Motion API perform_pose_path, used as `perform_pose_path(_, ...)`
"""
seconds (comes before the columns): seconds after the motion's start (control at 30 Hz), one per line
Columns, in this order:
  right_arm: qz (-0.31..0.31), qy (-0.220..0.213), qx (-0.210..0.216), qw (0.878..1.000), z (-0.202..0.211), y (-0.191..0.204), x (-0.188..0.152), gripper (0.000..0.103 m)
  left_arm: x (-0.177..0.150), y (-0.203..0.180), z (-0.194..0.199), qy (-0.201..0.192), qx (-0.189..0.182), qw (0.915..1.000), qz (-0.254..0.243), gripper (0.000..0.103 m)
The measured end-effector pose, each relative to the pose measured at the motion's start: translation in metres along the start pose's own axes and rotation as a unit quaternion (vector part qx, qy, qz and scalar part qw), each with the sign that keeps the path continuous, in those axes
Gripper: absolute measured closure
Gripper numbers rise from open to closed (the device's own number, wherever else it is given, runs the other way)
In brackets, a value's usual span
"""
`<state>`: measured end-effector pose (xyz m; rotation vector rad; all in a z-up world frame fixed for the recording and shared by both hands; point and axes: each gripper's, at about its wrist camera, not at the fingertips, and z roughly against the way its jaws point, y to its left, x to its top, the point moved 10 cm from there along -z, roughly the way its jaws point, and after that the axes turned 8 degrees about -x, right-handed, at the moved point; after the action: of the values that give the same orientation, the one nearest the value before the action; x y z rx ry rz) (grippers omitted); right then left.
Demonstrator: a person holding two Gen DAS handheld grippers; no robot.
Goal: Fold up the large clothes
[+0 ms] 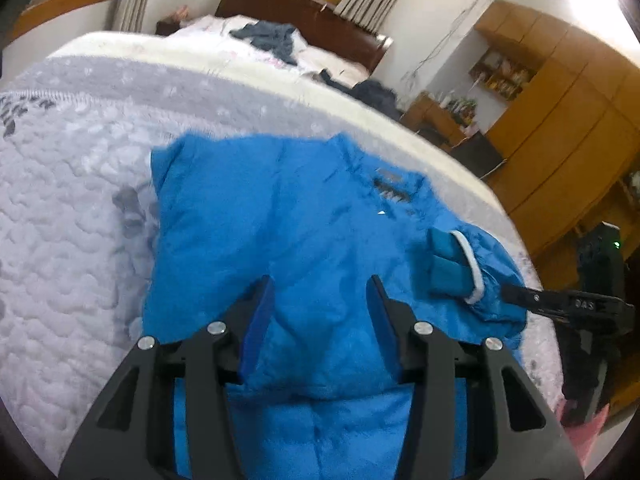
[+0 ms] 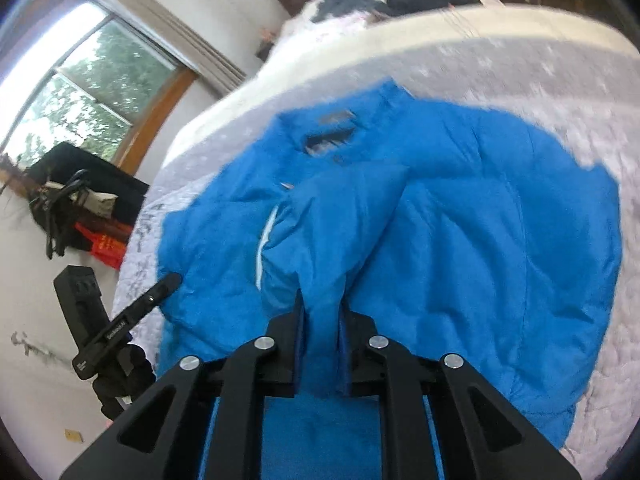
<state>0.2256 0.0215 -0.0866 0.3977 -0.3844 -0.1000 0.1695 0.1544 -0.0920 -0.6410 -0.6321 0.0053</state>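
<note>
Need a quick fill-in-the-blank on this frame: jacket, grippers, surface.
1. The jacket is coloured ____.
2. The right gripper is shut on a fold of the ____.
3. The left gripper, hovering over the jacket, is ____.
4. The jacket lies on a quilted ____.

Missing words: blue; jacket; open; bed

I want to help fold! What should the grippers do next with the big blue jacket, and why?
Probably the right gripper should carry the sleeve it pinches across the blue jacket and lay it flat. The jacket is spread on the bed, but that sleeve is bunched up with its white-edged cuff lying loose. The left gripper is open over the jacket, so it could hold the body down.
</note>
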Motion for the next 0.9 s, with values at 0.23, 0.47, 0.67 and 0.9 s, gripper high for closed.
perform_pose_path(0.23,-0.007,0.015,-0.013,1.000,-0.019,-0.015,-0.004,0.079,-0.003,0.002,-0.001,-0.002,0.010,0.9998,-0.017,0.057)
perform_pose_path(0.47,0.063,-0.066,-0.105,0.990,0.027,0.006,0.009,0.059,-0.003,-0.009,0.025,-0.023,0.024,0.9989,-0.032,0.047)
perform_pose_path(0.67,0.146,-0.045,-0.148,0.977,-0.006,0.056,0.006,0.041,-0.010,-0.014,0.023,-0.015,0.031,0.9985,-0.043,0.046)
perform_pose_path(0.9,0.186,-0.034,-0.257,0.948,-0.056,0.055,0.009,0.044,-0.012,-0.004,0.014,-0.005,0.038,0.9984,-0.042,0.046)
